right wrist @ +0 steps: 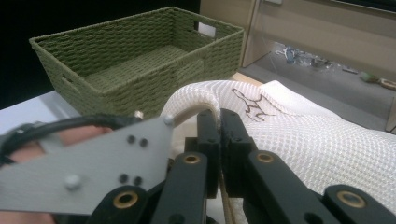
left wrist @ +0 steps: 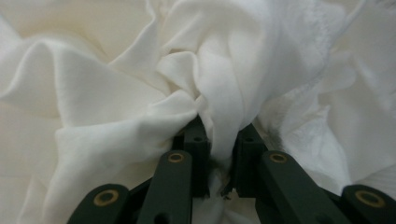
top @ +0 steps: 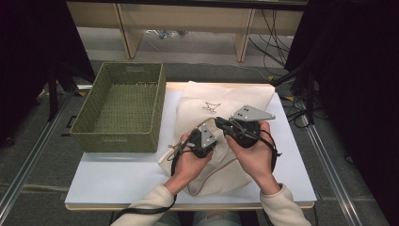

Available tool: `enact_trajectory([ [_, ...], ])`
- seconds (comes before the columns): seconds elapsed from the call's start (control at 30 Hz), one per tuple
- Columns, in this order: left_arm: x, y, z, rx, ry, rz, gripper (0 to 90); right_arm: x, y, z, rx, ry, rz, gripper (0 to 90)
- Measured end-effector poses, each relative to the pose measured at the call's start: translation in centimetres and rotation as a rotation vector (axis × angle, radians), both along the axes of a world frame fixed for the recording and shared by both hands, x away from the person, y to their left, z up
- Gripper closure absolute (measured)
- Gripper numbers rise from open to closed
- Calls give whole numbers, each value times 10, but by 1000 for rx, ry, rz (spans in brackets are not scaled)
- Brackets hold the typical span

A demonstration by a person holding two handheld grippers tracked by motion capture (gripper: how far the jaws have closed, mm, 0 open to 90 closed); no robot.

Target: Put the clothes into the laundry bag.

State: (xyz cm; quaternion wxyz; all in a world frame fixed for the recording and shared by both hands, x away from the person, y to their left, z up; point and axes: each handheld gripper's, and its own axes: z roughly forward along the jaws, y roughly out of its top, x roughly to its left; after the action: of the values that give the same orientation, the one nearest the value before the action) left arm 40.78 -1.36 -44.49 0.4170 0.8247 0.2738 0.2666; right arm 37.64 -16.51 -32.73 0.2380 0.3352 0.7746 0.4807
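A white mesh bag (top: 221, 101) with a small line drawing lies on the white table (top: 117, 174). In the high view my two grippers meet over its near half. My left gripper (top: 205, 141) points down into the fabric. In the left gripper view my left gripper (left wrist: 223, 140) is shut on a fold of smooth white cloth (left wrist: 140, 93), with mesh fabric to its right. My right gripper (top: 220, 122) points left. In the right gripper view my right gripper (right wrist: 219, 123) is shut on the bag's rolled rim (right wrist: 191, 100), lifting it in an arch above the mesh bag (right wrist: 303, 140).
An empty green woven basket (top: 122, 106) stands at the table's left, close to the bag. In the right gripper view the basket (right wrist: 140, 60) lies straight ahead. A cord (top: 211, 176) from the bag loops near the front edge. Wooden furniture legs and cables lie on the floor beyond.
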Motion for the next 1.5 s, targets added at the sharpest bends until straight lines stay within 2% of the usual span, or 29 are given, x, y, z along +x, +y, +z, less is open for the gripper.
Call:
enact_trajectory([
  [0.03, 2, -1, -4, -1, 18, -6, 778, 1, -1, 0, -9, 8, 2, 884],
  [0.07, 1, -2, -6, -17, 18, -5, 768, 3, -2, -3, -17, -1, -4, 884],
  [0.1, -1, -5, -7, -55, 12, 6, 754, 5, -3, -4, -14, 20, -5, 884],
  [0.17, -4, -2, -5, -39, 14, -15, 702, 8, -4, -7, -18, 13, -8, 883],
  [0.2, -5, 1, -2, -10, 17, -39, 656, 8, -5, -7, -18, 18, -11, 883],
  [0.23, -7, 0, -2, -67, 26, -40, 608, 7, -5, -7, -14, 31, -29, 882],
  [0.3, -13, 6, 5, -36, 37, -85, 521, 8, -6, -7, -17, 35, -28, 881],
  [0.37, -21, 10, 9, -72, 58, -102, 440, 9, -7, -7, -20, 36, -28, 880],
  [0.4, -29, 13, 13, -88, 53, -107, 418, 9, -8, -7, -24, 32, -26, 880],
  [0.43, -33, 15, 16, -75, 37, -112, 405, 9, -7, -7, -18, 41, -32, 879],
  [0.5, -44, 21, 25, -84, 18, -134, 396, 9, -7, -7, -20, 39, -32, 879],
  [0.57, -52, 25, 30, -99, 8, -156, 409, 9, -7, -8, -22, 40, -31, 877],
  [0.6, -55, 25, 31, -99, 8, -162, 423, 10, -7, -8, -33, 22, -28, 877],
  [0.67, -56, 24, 30, -58, 3, -174, 447, 10, -6, -8, -28, 33, -29, 876],
  [0.7, -54, 22, 27, -59, 10, -172, 459, 10, -6, -8, -38, 27, -19, 876],
  [0.73, -50, 21, 23, -27, 23, -170, 475, 10, -5, -8, -34, 32, -23, 877],
  [0.83, -42, 13, 10, -7, 58, -165, 509, 10, -5, -8, -42, 34, -13, 876],
  [0.93, -36, 5, -1, 16, 75, -160, 511, 10, -5, -9, -37, 37, -16, 876],
  [1.0, -31, -2, -10, 35, 69, -145, 512, 10, -6, -10, -40, 47, -18, 874],
  [1.03, -30, -7, -15, 29, 67, -129, 517, 11, -5, -10, -38, 49, -16, 874],
  [1.1, -24, -9, -19, 97, 46, -124, 541, 9, -3, -11, -30, 74, -25, 874],
  [1.13, -20, -10, -20, 133, 72, -152, 574, 11, -4, -11, -46, 56, -14, 874],
  [1.2, -17, -12, -23, 127, 61, -134, 650, 12, -3, -13, -46, 51, -11, 874],
  [1.27, -15, -14, -23, 132, 62, -117, 704, 12, -3, -14, -44, 74, -16, 876],
  [1.33, -12, -14, -21, 115, 69, -110, 778, 12, -3, -14, -41, 65, -14, 881],
  [1.37, -11, -13, -19, 122, 65, -107, 794, 12, -3, -13, -45, 62, -11, 881],
  [1.4, -10, -15, -20, 74, 58, -97, 805, 11, -2, -13, -40, 63, -11, 882],
  [1.43, -8, -13, -16, 97, 70, -108, 812, 10, -2, -12, -35, 55, -7, 882],
  [1.5, -7, -14, -12, 73, 53, -94, 817, 8, -2, -9, -32, 43, -7, 882],
])
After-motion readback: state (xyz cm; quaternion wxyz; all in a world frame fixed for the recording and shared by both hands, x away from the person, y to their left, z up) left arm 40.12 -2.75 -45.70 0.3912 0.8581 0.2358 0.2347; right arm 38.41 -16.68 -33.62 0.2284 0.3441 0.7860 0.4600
